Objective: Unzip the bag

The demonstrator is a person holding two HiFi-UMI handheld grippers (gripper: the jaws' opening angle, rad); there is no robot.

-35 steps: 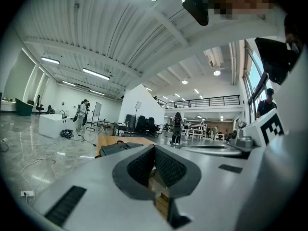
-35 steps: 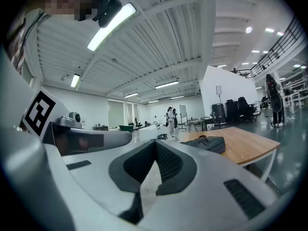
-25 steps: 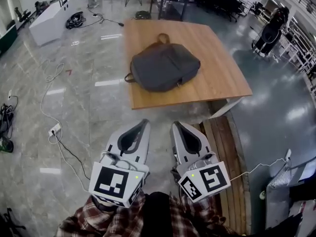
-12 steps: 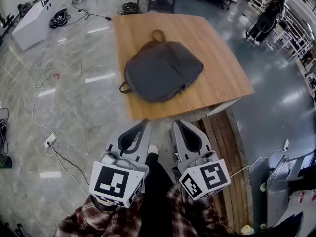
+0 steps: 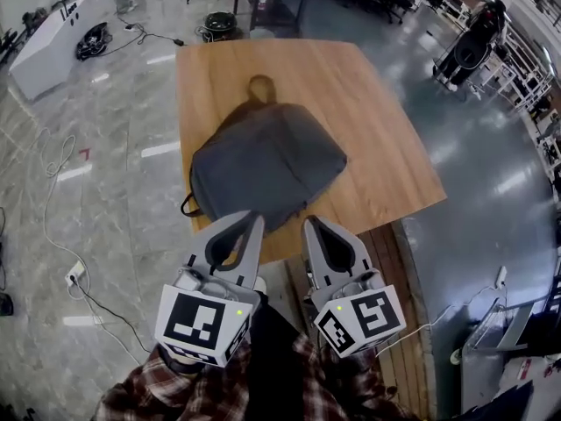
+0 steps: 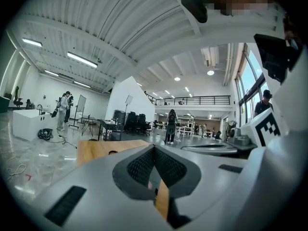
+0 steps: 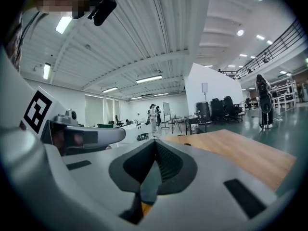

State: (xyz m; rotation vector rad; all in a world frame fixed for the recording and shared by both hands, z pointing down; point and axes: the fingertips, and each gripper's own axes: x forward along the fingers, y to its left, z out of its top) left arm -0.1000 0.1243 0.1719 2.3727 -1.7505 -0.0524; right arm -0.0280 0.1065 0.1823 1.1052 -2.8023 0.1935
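Wood table (image 5: 386, 121) holds one bag (image 5: 263, 169); left hand-held gripper (image 5: 257, 218), right hand-held gripper (image 5: 308, 221) both closed

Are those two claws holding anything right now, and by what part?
Nothing is held. The left gripper and right gripper are both shut with nothing between their jaws; the bag lies on the table, ungripped.

Wooden table (image 5: 386, 130) centre-top of frame. White counter (image 5: 44, 38) upper left, dark cable coil (image 5: 90, 42) just beside it. Power strip (image 5: 74, 275) on the floor at left edge. Wooden slats (image 5: 399, 305) lower right.
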